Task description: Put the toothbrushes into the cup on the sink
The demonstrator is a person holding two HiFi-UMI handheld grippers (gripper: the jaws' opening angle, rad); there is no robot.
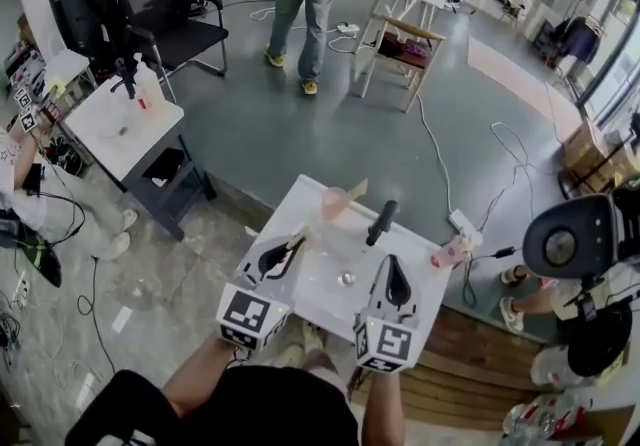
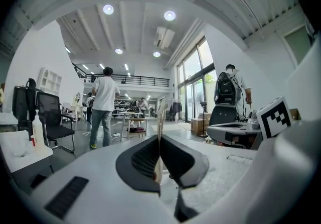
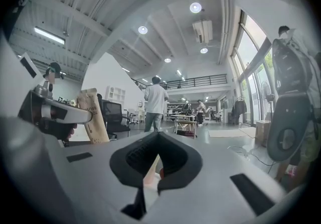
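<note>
My left claw point(image 2: 159, 142) is clamped on a boxed toothbrush point(image 2: 161, 117), held upright near the sink's point(image 1: 320, 309) left edge. My right claw point(image 3: 158, 138) is closed, seemingly on nothing. The pink cup point(image 1: 335, 202) stands at the far edge. I judge this the carrying step; next I reach forward and lower the box in.

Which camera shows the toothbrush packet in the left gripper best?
The right gripper view: the toothbrush packet faces it flat, print showing. The left gripper view sees only its thin edge, pinched in the left gripper; the head view, a small tan sliver.
</note>
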